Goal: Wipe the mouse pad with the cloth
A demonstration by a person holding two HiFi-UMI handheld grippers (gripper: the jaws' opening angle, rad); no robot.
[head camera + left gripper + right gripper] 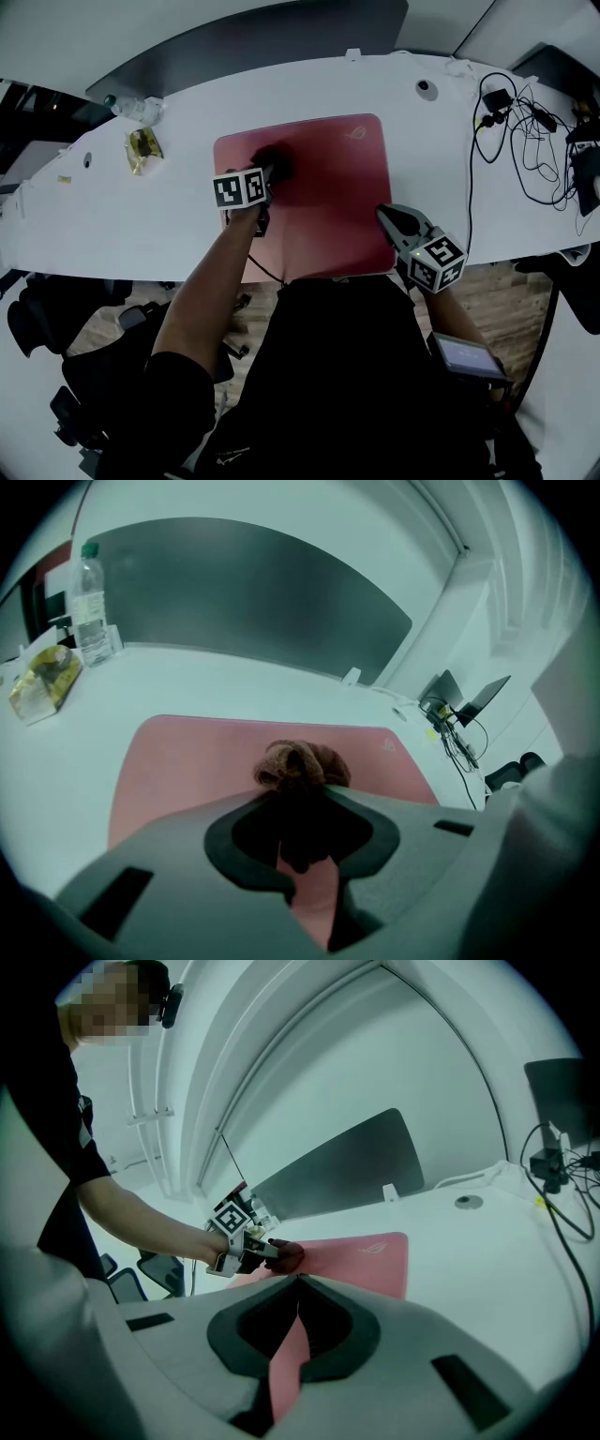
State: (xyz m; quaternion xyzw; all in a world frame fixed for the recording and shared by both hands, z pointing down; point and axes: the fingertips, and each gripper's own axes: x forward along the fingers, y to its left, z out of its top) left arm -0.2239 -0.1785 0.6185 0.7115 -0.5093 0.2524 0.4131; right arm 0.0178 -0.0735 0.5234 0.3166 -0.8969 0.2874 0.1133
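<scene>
The left gripper [298, 794] is squeezed shut on a brown cloth [302, 766]. The cloth is bunched into a little ball. It sits on the red mouse pad [328, 187], near the top left part. The pad lies flat on the white table [187, 234], close to the person.

The right gripper [298, 1281] has its jaws together, with nothing between them that I can see. It is down at the right edge of the pad, maybe holding it in place.

What could go wrong? I think the pad could slide on the smooth table if the cloth is pushed hard and the right gripper is not pressing down. The cloth could also pull out of the left gripper, since only a bit of it is pinched. And because the cloth is a small ball, it only rubs a small spot, so parts of the pad could get missed. A big push to the left could run off the pad toward the yellow snack packet [42, 682].
</scene>
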